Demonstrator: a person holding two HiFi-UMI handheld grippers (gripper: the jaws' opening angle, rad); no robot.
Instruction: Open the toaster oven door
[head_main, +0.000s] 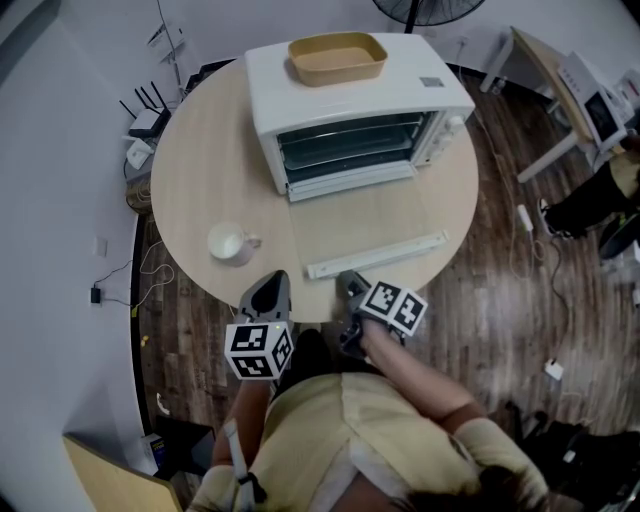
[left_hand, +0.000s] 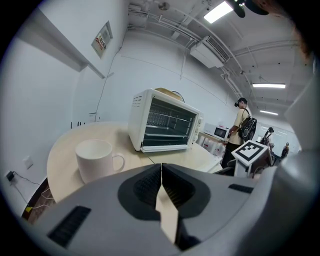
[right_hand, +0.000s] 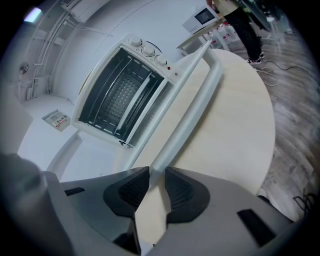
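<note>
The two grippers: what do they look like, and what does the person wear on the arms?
Both the left gripper and right gripper are grey with dark ribbed pads, and each carries a white cube with black square markers. The sleeves are beige.

You're in a lab-like workroom: bare ceiling pipes (left_hand: 160, 22), an air unit (left_hand: 212, 52) and strip lights (left_hand: 268, 85) overhead, a router (head_main: 148, 120) by the wall, a microwave (left_hand: 220, 132) on a far desk, a person (left_hand: 243, 125) wearing a backpack.

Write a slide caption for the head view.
White toaster oven, glass door folded down over round beige table, white mug beside; left gripper and right gripper at its near edge.
</note>
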